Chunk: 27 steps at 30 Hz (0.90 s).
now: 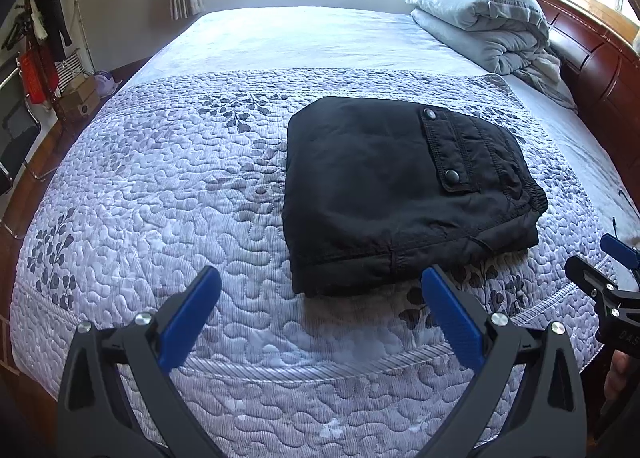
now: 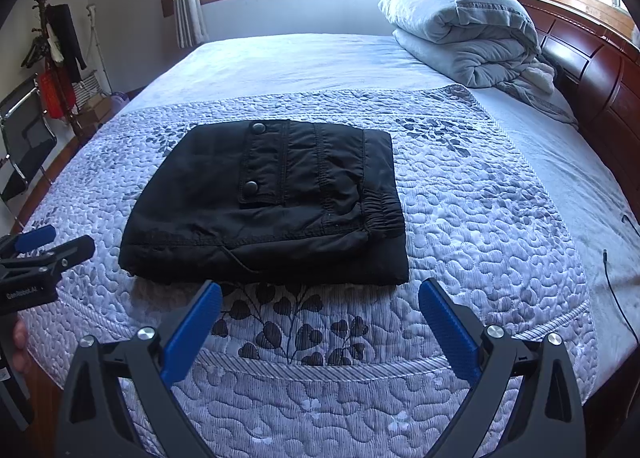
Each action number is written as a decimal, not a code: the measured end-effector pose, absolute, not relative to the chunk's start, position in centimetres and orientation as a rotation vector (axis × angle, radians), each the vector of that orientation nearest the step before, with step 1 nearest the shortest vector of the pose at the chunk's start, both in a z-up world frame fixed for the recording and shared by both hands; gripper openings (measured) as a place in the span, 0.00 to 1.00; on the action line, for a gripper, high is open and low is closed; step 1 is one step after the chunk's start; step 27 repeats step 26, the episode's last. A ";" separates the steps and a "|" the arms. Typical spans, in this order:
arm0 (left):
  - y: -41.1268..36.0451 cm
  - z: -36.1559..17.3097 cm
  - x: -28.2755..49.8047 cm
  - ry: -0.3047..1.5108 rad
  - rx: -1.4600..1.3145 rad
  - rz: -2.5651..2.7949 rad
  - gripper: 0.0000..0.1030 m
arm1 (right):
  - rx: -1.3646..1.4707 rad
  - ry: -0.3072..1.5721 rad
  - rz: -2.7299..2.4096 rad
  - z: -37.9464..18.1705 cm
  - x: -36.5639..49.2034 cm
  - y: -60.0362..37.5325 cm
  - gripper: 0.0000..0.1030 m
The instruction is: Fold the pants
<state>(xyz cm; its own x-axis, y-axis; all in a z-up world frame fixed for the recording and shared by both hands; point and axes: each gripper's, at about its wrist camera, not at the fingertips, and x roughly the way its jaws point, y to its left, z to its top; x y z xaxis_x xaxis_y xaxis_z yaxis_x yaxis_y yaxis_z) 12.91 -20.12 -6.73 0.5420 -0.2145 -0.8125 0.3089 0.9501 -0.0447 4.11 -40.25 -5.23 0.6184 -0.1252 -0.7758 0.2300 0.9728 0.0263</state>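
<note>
Lying folded: one pants (image 2: 264, 202), two spread grippers.

Folded black pants (image 1: 400, 194) on quilt (image 1: 160, 194); left gripper (image 1: 320, 278) spread, empty.

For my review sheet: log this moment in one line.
pants: folded, on bed | left gripper: open, empty | right gripper: open, empty

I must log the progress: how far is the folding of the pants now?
Done: the black pants lie as a compact folded rectangle on the quilted bedspread, pocket flap on top. In hand: nothing; the left gripper and the right gripper are open, clear of the cloth. Left: apparently nothing.
</note>
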 end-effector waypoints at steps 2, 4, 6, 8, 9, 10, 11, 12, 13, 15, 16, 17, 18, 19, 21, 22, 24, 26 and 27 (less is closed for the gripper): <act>-20.2 -6.8 13.0 0.952 0.112 -0.310 0.97 | 0.127 0.881 -0.206 -5.3 4.1 -40.2 0.96; -20.2 -6.8 13.0 0.952 0.110 -0.311 0.97 | 0.129 0.883 -0.207 -5.4 4.2 -40.3 0.96; -20.3 -6.8 12.9 0.946 0.113 -0.305 0.97 | 0.130 0.886 -0.209 -5.6 4.2 -40.3 0.96; -20.3 -6.9 12.9 0.942 0.120 -0.307 0.97 | 0.131 0.889 -0.210 -5.7 4.2 -40.3 0.97; -20.4 -6.8 12.9 0.937 0.124 -0.306 0.97 | 0.133 0.890 -0.210 -5.8 4.2 -40.3 0.97; -20.4 -6.8 12.8 0.933 0.129 -0.305 0.97 | 0.134 0.891 -0.211 -5.8 4.1 -40.3 0.97; -20.5 -6.8 12.8 0.930 0.132 -0.308 0.97 | 0.135 0.892 -0.212 -5.9 4.2 -40.4 0.96; -20.6 -6.8 12.8 0.926 0.137 -0.310 0.97 | 0.136 0.892 -0.212 -5.9 4.2 -40.4 0.96; -20.6 -6.8 12.7 0.925 0.141 -0.309 0.97 | 0.137 0.894 -0.212 -5.9 4.2 -40.4 0.96; -20.7 -6.8 12.8 0.927 0.145 -0.307 0.97 | 0.138 0.896 -0.215 -6.0 4.2 -40.5 0.96; -20.7 -6.8 12.8 0.928 0.144 -0.307 0.97 | 0.141 0.897 -0.217 -6.1 4.2 -40.5 0.96; -20.7 -6.8 12.8 0.928 0.142 -0.307 0.97 | 0.144 0.898 -0.217 -6.1 4.2 -40.6 0.96; -20.7 -6.8 12.8 0.929 0.141 -0.310 0.97 | 0.147 0.898 -0.218 -6.1 4.2 -40.6 0.96; -20.7 -6.8 12.8 0.930 0.139 -0.312 0.97 | 0.148 0.898 -0.220 -6.1 4.2 -40.6 0.96; -20.7 -6.8 12.9 0.940 0.136 -0.314 0.97 | 0.154 0.894 -0.226 -6.0 4.1 -40.8 0.96; -20.7 -6.9 12.9 0.945 0.136 -0.310 0.97 | 0.161 0.892 -0.226 -6.0 4.1 -40.8 0.96; -20.7 -6.9 12.9 0.946 0.134 -0.310 0.97 | 0.168 0.889 -0.228 -5.9 4.0 -41.0 0.97; -20.7 -7.0 12.8 0.946 0.131 -0.317 0.97 | 0.167 0.888 -0.232 -5.9 3.9 -41.1 0.97; -20.7 -7.0 12.8 0.946 0.131 -0.317 0.97 | 0.167 0.888 -0.232 -5.9 3.9 -41.1 0.97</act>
